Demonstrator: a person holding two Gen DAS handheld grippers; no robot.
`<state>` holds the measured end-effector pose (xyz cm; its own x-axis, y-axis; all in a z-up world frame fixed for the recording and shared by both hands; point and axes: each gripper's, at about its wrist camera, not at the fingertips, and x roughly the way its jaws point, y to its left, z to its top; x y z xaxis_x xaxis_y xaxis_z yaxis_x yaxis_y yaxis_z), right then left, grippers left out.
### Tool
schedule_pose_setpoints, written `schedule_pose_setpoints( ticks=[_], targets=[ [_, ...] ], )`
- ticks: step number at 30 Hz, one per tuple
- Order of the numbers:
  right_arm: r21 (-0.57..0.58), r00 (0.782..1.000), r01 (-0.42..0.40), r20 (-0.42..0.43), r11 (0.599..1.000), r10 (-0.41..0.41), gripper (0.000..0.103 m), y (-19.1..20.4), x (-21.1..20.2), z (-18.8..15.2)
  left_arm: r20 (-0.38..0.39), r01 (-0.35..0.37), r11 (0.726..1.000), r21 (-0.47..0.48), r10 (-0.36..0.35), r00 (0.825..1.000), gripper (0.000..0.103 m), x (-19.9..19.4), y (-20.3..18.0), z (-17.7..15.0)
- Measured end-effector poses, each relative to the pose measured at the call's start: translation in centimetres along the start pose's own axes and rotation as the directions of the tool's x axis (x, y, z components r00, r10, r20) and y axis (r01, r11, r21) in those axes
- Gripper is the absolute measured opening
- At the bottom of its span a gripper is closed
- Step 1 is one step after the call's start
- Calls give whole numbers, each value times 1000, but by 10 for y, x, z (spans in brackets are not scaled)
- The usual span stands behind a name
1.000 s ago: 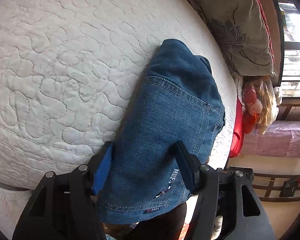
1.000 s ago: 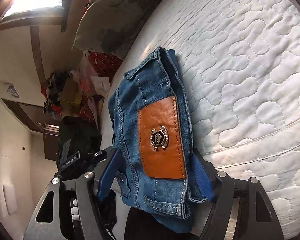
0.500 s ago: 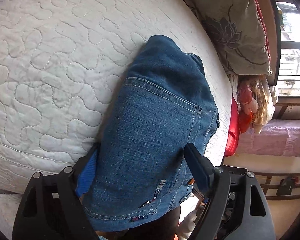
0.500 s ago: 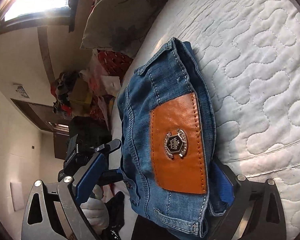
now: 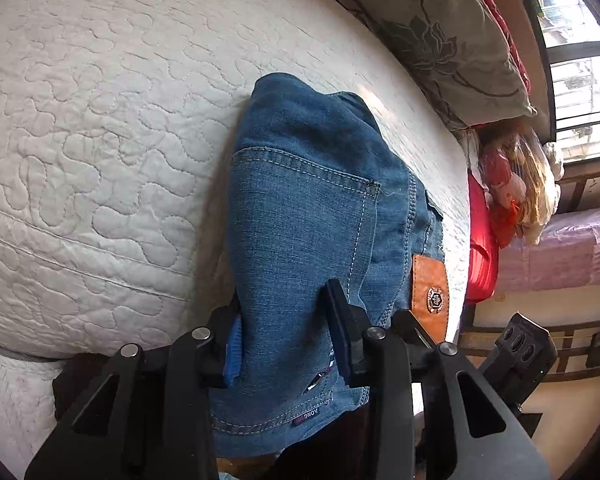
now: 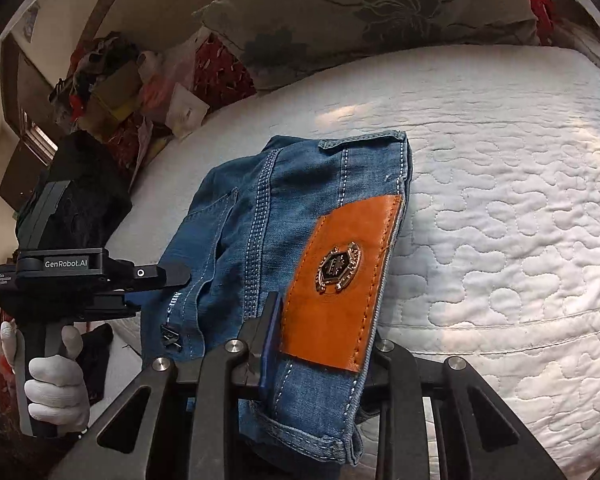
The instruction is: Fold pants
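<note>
The folded blue jeans (image 5: 312,216) lie as a thick bundle on the white quilted mattress (image 5: 100,120), near its edge. My left gripper (image 5: 286,336) is shut on the near end of the bundle, by the back pocket. My right gripper (image 6: 320,340) is shut on the waistband end of the jeans (image 6: 284,208), its fingers on either side of the orange leather patch (image 6: 340,280). In the right wrist view the left gripper (image 6: 156,284) clamps the jeans from the left, held by a white-gloved hand. The patch also shows in the left wrist view (image 5: 430,292).
A grey flowered pillow (image 6: 360,12) lies at the head of the mattress (image 6: 520,200). Bags and clutter (image 6: 120,80) pile beside the bed. A window (image 5: 572,60) and a pink-covered surface (image 5: 560,248) are beyond the bed's edge.
Both grippers have closed from wide open onto the jeans bundle. The right gripper has swung round so the mattress now lies level ahead of it.
</note>
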<state>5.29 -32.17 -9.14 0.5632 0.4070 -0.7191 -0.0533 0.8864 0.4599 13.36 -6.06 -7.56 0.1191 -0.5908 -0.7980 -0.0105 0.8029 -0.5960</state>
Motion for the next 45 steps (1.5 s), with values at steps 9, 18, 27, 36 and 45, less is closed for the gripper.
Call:
schedule_pose_setpoints(
  ticks=[9,18,27,36,45],
  targets=[
    [-120,991,-57,114,991,71,27,59,5,78,239,-21,995,97,-3,971,34,-66,-31,62],
    [-37,999,22,-27,999,-23,34,57,118,130,299,-359,933,3,342,891,36,-33,20,145],
    [36,996,17,-90,999,-13,55,45,133,127,286,-350,936,-37,346,894,44,-16,50,140],
    [47,982,113,-159,993,-104,81,54,116,109,265,-363,931,-44,362,894,44,-26,39,124],
    [53,954,244,-194,968,-229,86,50,65,81,328,-529,848,-27,508,797,44,-49,33,71]
  ],
)
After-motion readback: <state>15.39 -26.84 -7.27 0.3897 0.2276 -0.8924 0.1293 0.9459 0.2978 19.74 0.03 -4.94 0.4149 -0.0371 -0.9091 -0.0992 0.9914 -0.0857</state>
